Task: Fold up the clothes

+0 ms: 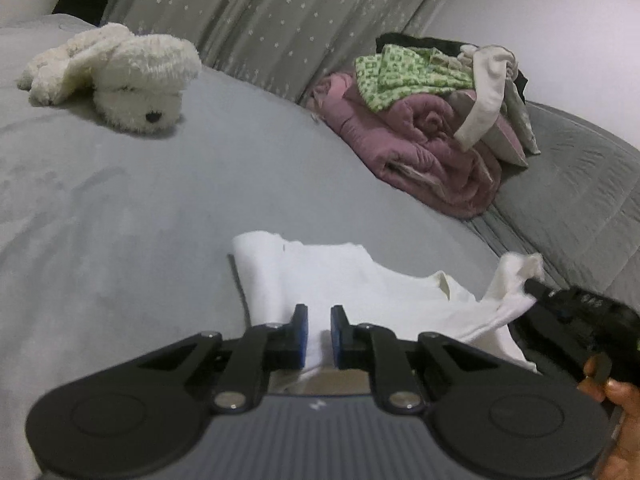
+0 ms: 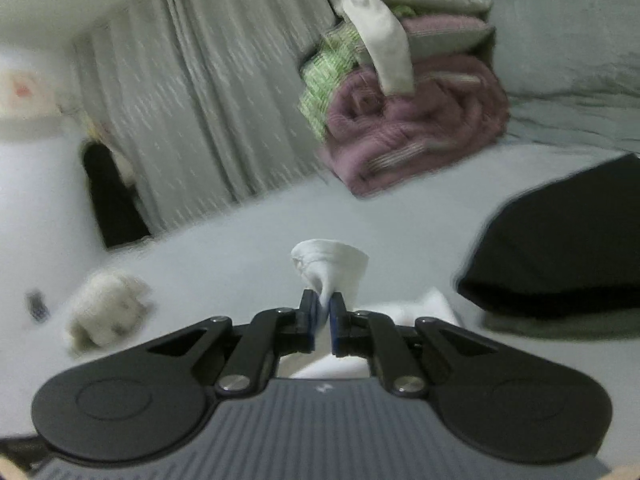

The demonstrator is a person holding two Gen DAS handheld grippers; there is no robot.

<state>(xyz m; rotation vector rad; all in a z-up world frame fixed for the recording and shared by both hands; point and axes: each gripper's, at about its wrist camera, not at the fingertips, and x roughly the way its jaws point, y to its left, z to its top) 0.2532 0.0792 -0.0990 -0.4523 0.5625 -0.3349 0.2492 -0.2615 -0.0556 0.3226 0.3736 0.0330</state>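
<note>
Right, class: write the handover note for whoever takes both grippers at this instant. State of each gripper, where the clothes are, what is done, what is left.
Left gripper: shut on one edge of the white garment.
Right gripper: shut on a bunched corner of the same garment.
The garment lies partly spread on the grey bed, its right corner lifted.
The unfolded clothes pile sits on a rolled pink blanket at the far side; a black garment lies to the right. A white plush toy lies far left.
Done: both grips taken.
Left: fold this garment, then probably the pile.
</note>
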